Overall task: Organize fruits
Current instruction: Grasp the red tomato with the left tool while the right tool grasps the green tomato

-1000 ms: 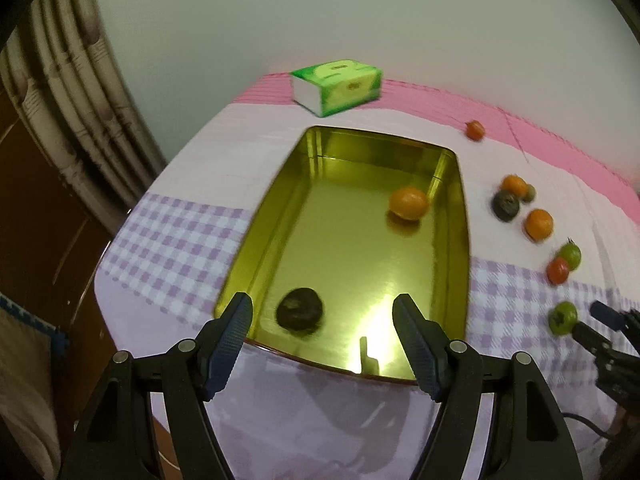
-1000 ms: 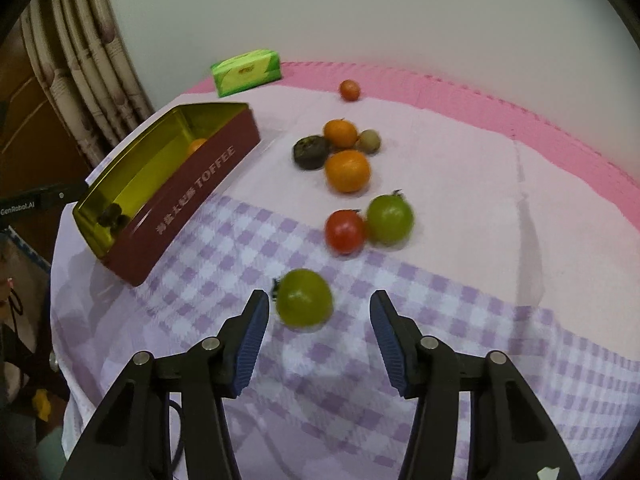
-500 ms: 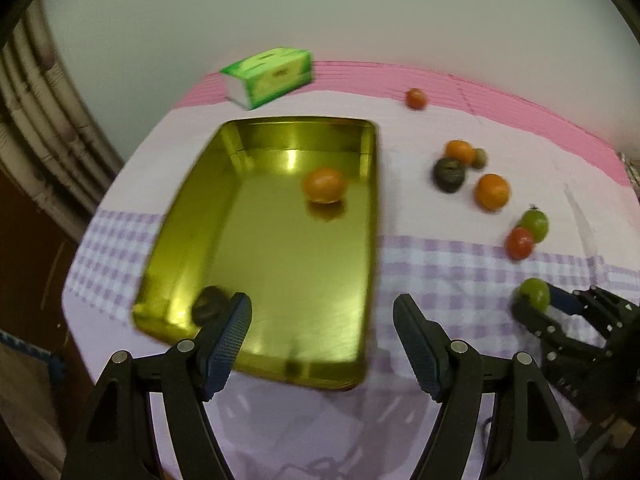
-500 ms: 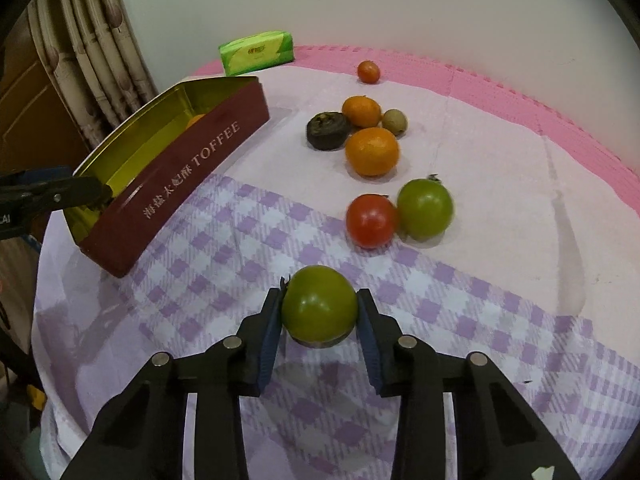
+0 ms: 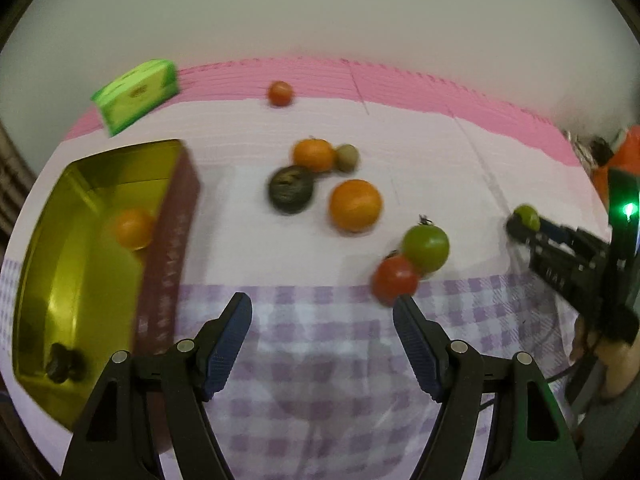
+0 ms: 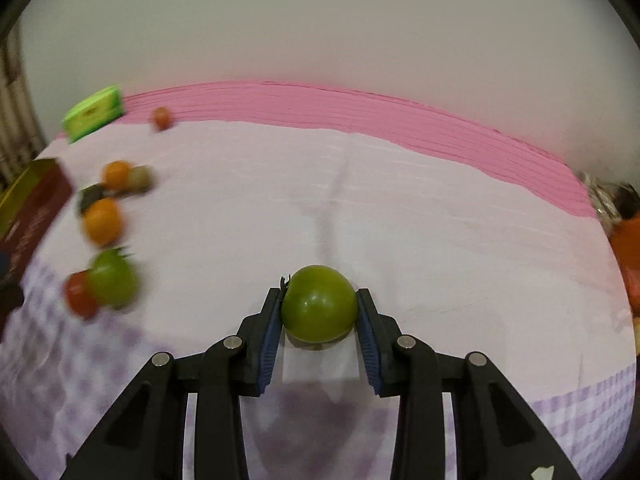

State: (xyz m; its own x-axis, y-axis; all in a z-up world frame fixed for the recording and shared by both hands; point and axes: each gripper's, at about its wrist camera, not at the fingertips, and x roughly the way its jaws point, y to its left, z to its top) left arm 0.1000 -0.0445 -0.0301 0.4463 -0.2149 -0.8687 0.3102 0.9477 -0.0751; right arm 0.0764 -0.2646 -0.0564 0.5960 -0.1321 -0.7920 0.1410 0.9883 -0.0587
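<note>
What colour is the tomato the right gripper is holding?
Green, a glossy olive green tomato; clearest in the right wrist view, clamped in the right gripper.

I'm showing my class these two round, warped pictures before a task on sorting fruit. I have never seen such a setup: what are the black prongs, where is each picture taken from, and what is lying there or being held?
The prongs are two-finger grippers that a person holds, one per hand, each with a wide-angle camera looking along its fingers. In the right-hand view, the right gripper pinches a green tomato between its fingers. In the left-hand view, the left gripper is open and empty. On the checked cloth lie oranges, tomatoes and dark fruits; a gold tin holds an orange and something dark.
</note>
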